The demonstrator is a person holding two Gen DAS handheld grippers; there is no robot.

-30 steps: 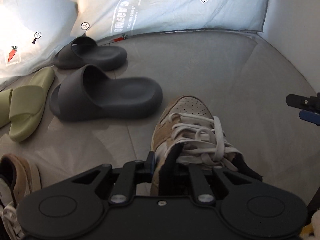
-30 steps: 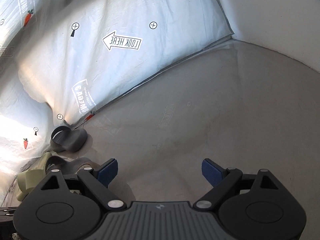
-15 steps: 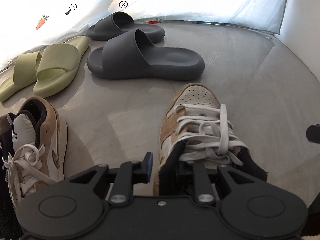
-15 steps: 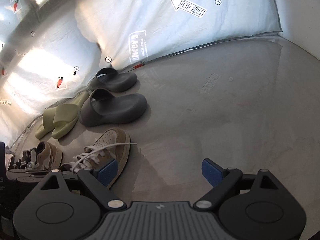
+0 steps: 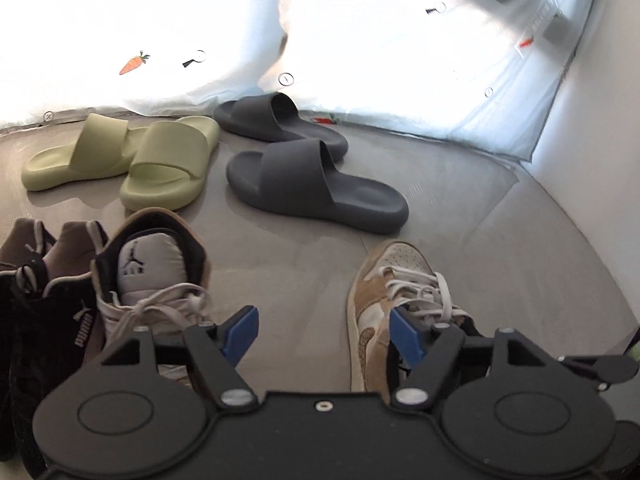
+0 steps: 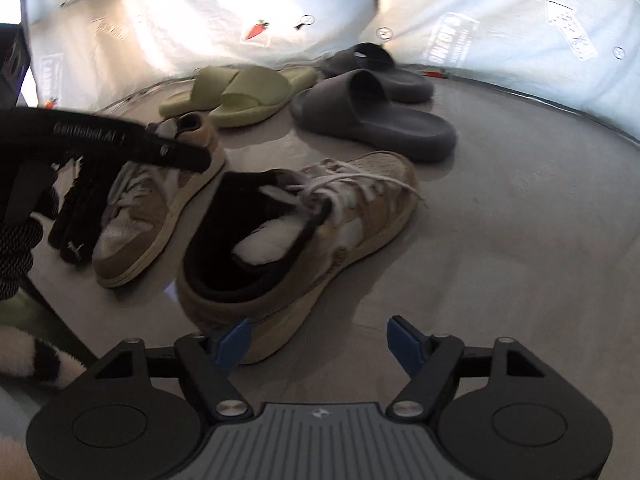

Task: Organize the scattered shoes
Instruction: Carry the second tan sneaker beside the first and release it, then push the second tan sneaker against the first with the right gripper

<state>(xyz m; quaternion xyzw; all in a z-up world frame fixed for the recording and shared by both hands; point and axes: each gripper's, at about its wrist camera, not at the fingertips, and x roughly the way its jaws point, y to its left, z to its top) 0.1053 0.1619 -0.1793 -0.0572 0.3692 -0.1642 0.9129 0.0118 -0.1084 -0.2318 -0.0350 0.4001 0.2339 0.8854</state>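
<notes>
The opening left gripper (image 5: 322, 334) holds nothing; a tan suede laced sneaker (image 5: 394, 300) lies just beside its right finger. The closing right gripper (image 6: 320, 346) is also empty, that sneaker's heel at its left finger.

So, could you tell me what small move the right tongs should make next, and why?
Probably ease the closing right tongs forward onto the heel of the tan sneaker. It lies just ahead, apart from its mate, and the opening left tongs hold nothing.

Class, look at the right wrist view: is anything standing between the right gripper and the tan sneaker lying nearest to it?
Nothing visible does. The right gripper, its jaws closing with nothing between them, sits just behind the tan sneaker's heel, with only bare floor beside it. The second tan sneaker lies off to the left, out of the path.
</notes>
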